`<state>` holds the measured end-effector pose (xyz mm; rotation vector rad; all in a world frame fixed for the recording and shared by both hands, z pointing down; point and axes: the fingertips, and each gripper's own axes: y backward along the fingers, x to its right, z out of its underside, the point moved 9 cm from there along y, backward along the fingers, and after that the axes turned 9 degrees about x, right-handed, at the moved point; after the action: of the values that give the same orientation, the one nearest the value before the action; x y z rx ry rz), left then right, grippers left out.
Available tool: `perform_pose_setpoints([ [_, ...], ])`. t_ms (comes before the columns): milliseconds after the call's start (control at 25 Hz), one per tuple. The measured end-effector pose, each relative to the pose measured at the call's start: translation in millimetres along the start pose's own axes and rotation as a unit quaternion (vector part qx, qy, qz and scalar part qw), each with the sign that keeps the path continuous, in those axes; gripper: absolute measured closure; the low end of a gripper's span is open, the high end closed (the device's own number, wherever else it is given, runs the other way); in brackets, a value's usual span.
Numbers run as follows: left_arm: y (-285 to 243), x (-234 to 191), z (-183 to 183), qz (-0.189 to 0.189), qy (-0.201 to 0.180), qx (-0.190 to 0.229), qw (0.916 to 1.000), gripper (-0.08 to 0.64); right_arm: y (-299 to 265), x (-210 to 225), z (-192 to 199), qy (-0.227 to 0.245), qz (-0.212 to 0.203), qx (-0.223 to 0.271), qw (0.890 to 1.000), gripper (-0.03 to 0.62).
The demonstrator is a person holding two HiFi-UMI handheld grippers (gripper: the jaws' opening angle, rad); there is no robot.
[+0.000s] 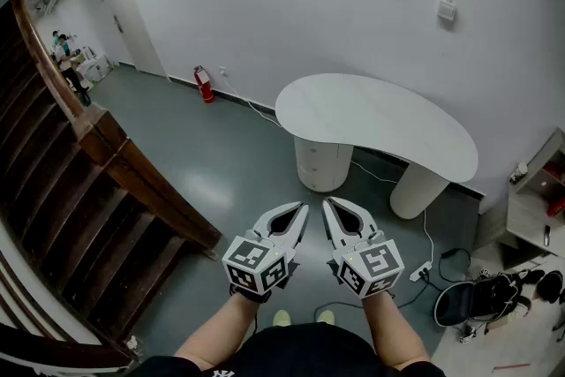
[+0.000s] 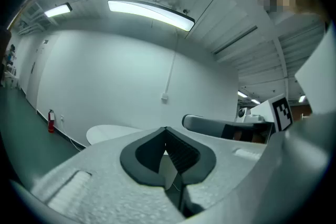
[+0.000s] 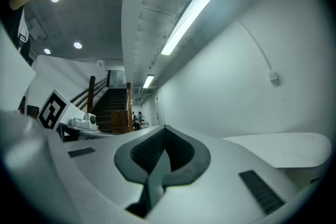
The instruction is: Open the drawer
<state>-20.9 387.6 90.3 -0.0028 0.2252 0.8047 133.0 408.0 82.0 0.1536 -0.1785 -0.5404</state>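
While both pairs of jaws are pressing tight together with nothing between them, the left gripper [image 1: 304,208] and the right gripper [image 1: 326,202] are pointing level and side by side. Their tips are sitting close but apart. Each gripper view is showing the same thing: the two dark pads are meeting at the tip, and only air is lying beyond them. The person's hands are holding the grippers just behind the marker cubes [image 1: 258,263].

At 12 o'clock from the grippers, well apart from them, a white table [image 1: 380,124] with a curved bean shape is standing against the wall. A fat round leg [image 1: 321,177] is holding up its left end. Thin lines are running across that leg like drawer fronts, so the drawer [image 1: 315,156] seems to be sitting there, flush with the leg.

At 11 o'clock, far off by the wall, a red fire extinguisher [image 1: 204,85] is standing on the grey floor [image 1: 212,181]. At 9 o'clock, brown wooden stairs [image 1: 79,199] are going up. At 3 o'clock, a white power strip [image 1: 420,271] is lying on the floor, and a black bag [image 1: 468,300] is lying just past it.
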Motion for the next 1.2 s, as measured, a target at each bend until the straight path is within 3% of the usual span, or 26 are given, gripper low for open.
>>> perform_pose_setpoints([
  [480,2,15,7,-0.004,-0.001,0.0,1.0,0.551,16,3,0,-0.004,-0.004,-0.001,1.0,0.578],
  [680,6,16,6,-0.016,0.002,-0.001,0.9999,0.551,22,6,-3,-0.043,-0.022,0.012,0.999,0.577],
  [1000,-8,15,-5,-0.044,-0.01,0.019,0.9988,0.551,35,48,-13,-0.109,-0.027,0.043,0.993,0.577],
  [1200,-14,13,0,-0.066,-0.008,0.026,0.9975,0.551,40,69,-5,-0.125,-0.026,0.044,0.991,0.577],
])
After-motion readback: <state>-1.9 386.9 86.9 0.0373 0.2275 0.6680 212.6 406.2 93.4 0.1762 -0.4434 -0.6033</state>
